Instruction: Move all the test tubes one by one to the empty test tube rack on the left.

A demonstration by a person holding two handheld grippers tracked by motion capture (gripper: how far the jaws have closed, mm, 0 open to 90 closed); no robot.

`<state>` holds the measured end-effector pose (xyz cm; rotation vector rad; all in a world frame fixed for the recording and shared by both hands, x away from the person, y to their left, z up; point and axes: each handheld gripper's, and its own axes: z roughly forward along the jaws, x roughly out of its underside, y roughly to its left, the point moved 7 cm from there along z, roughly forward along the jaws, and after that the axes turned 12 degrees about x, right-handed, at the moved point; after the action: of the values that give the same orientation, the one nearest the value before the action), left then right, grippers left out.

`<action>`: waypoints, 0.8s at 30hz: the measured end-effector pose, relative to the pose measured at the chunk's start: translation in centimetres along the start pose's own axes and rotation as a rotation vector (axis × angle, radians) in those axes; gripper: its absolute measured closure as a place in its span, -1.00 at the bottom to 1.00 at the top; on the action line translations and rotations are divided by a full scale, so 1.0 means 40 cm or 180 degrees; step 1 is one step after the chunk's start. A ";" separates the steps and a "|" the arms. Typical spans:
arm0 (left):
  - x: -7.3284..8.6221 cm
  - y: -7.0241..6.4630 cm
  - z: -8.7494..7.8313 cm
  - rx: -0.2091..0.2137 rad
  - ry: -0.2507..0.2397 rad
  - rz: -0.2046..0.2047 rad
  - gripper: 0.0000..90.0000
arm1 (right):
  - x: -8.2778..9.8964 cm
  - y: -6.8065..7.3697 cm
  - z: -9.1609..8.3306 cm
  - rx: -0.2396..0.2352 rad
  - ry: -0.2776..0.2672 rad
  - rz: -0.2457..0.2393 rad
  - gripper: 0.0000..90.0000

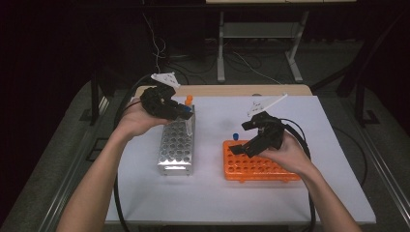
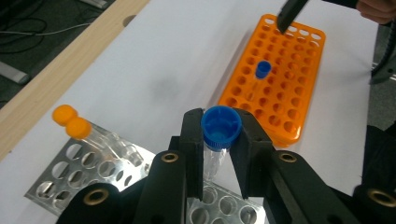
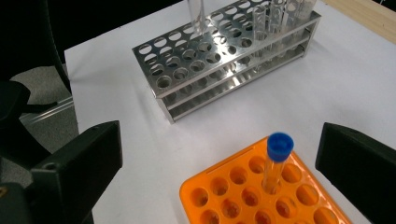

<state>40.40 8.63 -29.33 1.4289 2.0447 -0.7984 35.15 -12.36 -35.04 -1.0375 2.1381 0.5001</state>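
My left gripper (image 1: pixel 179 112) (image 2: pixel 221 135) is shut on a clear tube with a blue cap (image 2: pixel 221 123), held upright above the far end of the metal rack (image 1: pixel 176 147) (image 2: pixel 60 182). Two orange-capped tubes (image 2: pixel 72 122) (image 1: pixel 188 100) stand in that rack's far end. My right gripper (image 1: pixel 241 137) (image 3: pixel 219 158) stands open over the far left corner of the orange rack (image 1: pixel 256 169) (image 3: pixel 224 196). A second blue-capped tube (image 3: pixel 279 158) (image 1: pixel 236 137) (image 2: pixel 263 70) stands upright in a hole there, between the wide jaws and touching neither.
The metal rack (image 3: pixel 210 88) holds a few clear tubes at one end; most of its holes are bare. White table cover (image 1: pixel 217 193) lies under both racks, with a wooden edge (image 1: pixel 227 90) at the far side. Cables trail from both grippers toward the near edge.
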 end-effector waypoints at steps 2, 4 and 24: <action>-0.003 0.007 -0.001 -0.0018 0.0000 -0.0009 0.64 | 0.010 -0.001 -0.002 -0.0004 0.0002 -0.0002 -1.00; -0.005 0.016 -0.004 -0.0046 0.0014 0.0002 0.64 | 0.019 -0.002 -0.003 -0.0003 0.0007 0.0006 -1.00; 0.015 0.127 0.038 -0.0194 0.0014 -0.0153 0.65 | 0.076 -0.027 -0.021 0.0041 -0.0018 0.0088 -1.00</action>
<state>45.14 9.30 -31.67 1.3545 2.0957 -0.7465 34.34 -15.12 -36.71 -0.9994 2.1505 0.5012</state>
